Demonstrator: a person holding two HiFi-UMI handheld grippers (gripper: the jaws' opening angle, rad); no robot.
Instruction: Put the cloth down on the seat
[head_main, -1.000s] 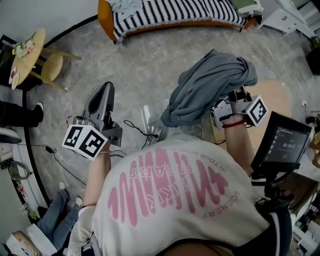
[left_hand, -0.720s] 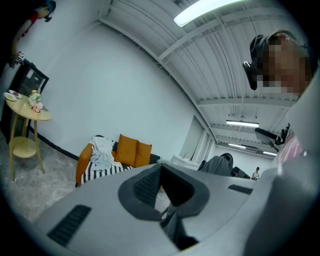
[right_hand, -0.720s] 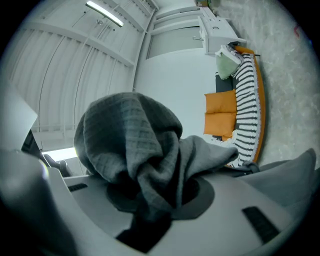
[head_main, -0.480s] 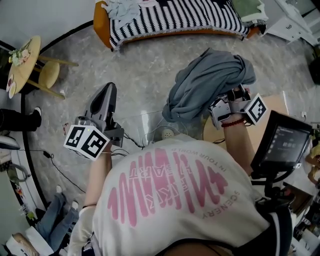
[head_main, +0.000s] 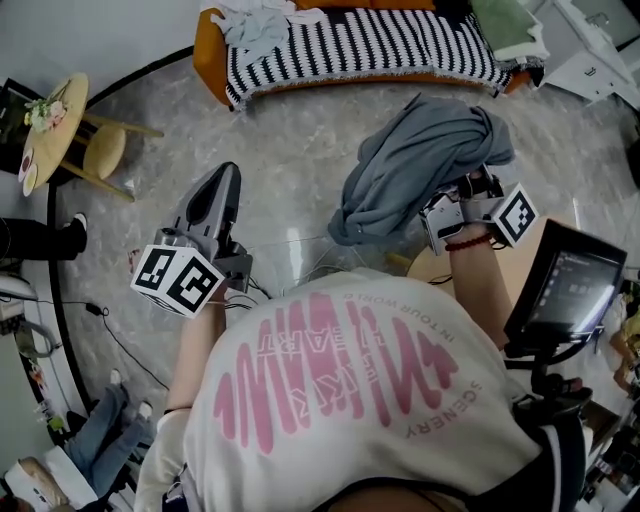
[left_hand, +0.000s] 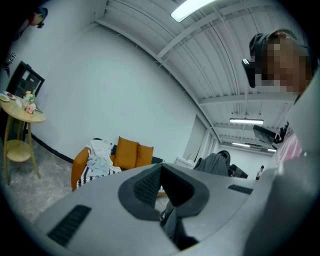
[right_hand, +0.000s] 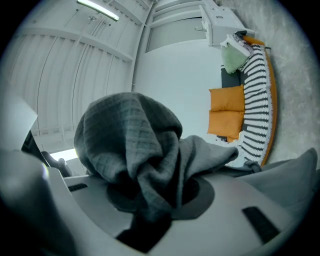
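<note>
1. Cloth (head_main: 420, 160) in the air: the grey, bunched cloth is clamped in my right gripper (head_main: 452, 205), raised in front of my chest above the marbled grey floor (head_main: 280, 130), with its loose folds hanging down to the left of the gripper.
2. In the right gripper view the jaws are clenched on the cloth (right_hand: 135, 150), which rises out of the right gripper (right_hand: 165, 200) in a crumpled heap and covers both pads.
3. The cloth is well apart from the orange sofa (head_main: 350, 40), which runs along the top of the head view under a black-and-white striped cover; no part of the cloth touches it.
4. My left gripper (head_main: 222, 180) hangs on the other side of my body, pointing toward the sofa, its jaws closed to a narrow point with nothing between them.
5. The left gripper view agrees: the tips of the left gripper (left_hand: 162, 172) meet, and past them the sofa (left_hand: 125, 155) shows orange cushions and a pile of pale clothes on its near end.
6. Pale clothes (head_main: 250, 20) lie on the sofa's left end and a green cushion (head_main: 505, 20) on its right.
7. A small round yellow table (head_main: 50, 115) stands far left, and a dark screen (head_main: 565, 290) sits just right of my right forearm.
</note>
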